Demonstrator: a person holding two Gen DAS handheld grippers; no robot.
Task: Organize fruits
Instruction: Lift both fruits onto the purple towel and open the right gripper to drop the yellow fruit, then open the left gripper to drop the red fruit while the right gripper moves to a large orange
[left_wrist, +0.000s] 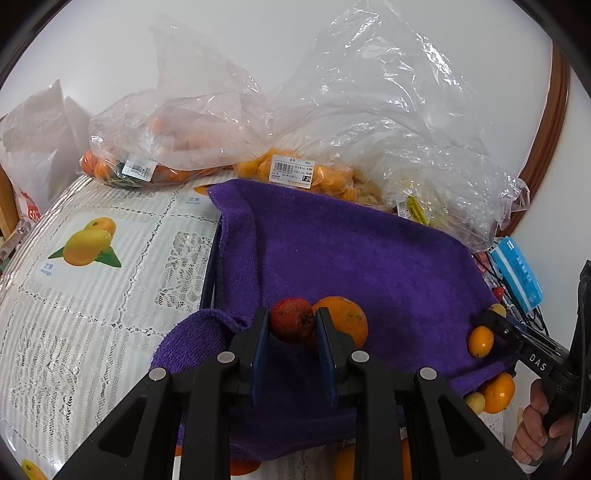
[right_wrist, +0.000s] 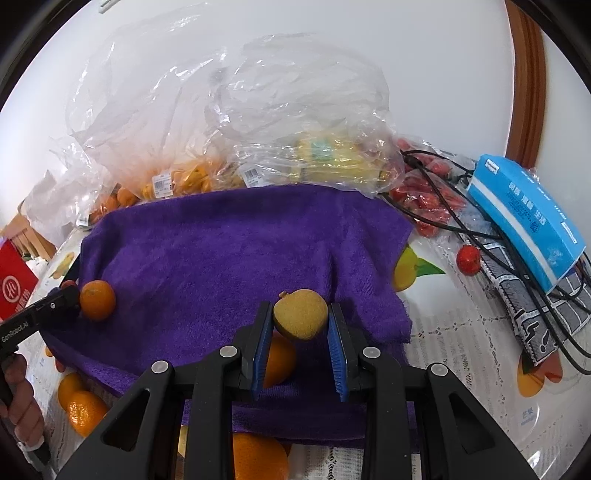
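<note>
Above the purple towel covering the table's middle, the left gripper clamps a round red fruit, calyx facing right; the right gripper pinches a yellow fruit, stem end tilted up-left.

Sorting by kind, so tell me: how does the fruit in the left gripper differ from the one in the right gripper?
The red fruit in the left gripper is dark red and speckled; the yellow fruit in the right gripper is dull yellow-brown. An orange is right behind the red one. Both are small, round, clamped above the purple towel.
</note>
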